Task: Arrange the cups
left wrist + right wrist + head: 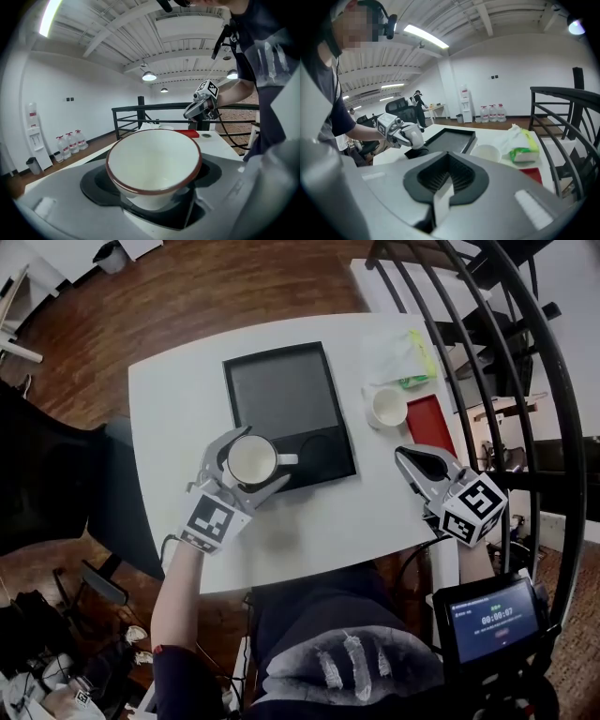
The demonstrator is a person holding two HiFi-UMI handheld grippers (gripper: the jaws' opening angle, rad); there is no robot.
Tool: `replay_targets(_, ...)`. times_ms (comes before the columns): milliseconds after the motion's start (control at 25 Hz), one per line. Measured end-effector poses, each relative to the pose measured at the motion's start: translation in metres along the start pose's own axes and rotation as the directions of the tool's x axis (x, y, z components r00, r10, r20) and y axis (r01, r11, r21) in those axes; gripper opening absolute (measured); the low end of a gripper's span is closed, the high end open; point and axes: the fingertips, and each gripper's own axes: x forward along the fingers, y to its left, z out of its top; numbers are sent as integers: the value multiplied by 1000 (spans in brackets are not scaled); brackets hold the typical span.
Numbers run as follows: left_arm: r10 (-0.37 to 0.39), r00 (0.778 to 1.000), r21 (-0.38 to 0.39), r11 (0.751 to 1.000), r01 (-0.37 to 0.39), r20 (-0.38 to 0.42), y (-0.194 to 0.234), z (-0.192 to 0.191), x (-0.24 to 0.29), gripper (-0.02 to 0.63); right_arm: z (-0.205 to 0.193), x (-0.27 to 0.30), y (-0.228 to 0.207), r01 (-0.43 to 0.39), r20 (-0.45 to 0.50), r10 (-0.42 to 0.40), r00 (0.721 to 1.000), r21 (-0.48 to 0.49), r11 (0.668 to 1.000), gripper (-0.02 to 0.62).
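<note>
A white tabletop point(178, 418) fills the middle of the head view, with dark wooden floor point(141, 306) beyond it and a black metal railing point(525, 343) curving along its right side. A black rectangular tray point(281, 399) lies on the tabletop, its bed bare. The left tool point(258, 456) is over the tray's near left corner, its jaws spread wide and closed around a white cup point(249, 461). The left gripper view shows that cup has a reddish-brown rim, sits upright between the jaws and is empty inside. Its handle point(286, 459) points right, over the tray. The right tool point(408, 457) is at the tabletop's near right part, well apart from the tray, its jaws pressed together with nothing between them. Just beyond it a flat red sheet point(430, 423) lies at the right edge of the tabletop. A white and green tissue pack point(401, 357) lies at the far right corner. A second white cup point(388, 407) stands upright between the pack and the red sheet, just right of the tray
</note>
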Motion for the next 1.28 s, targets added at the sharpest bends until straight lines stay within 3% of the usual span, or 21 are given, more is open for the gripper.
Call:
replay_targets(320, -2, 1000, -38, 999, 2, -13, -13, -13, 13, 422, -9, 0, -6, -8, -15, 8, 1000, 11, 1000, 3)
replay_targets(640, -8, 999, -27, 1000, 7, -33, -19, -27, 25, 422, -17, 4, -8, -14, -30, 15, 999, 19, 1000, 3)
replay_targets(1040, -139, 988, 53, 988, 143, -61, -35, -33, 41, 430, -23, 1, -21, -16, -49, 18, 999, 42, 999, 2)
replay_targets(1160, -128, 990, 40, 991, 131, -65, -36, -36, 41, 480, -23, 4, -18, -23, -55, 26, 998, 45, 999, 3)
replay_targets(1280, -70, 996, 22, 997, 72, -52, -35, -32, 27, 509, -23, 4, -15, -30, -60, 32, 998, 38, 999, 3)
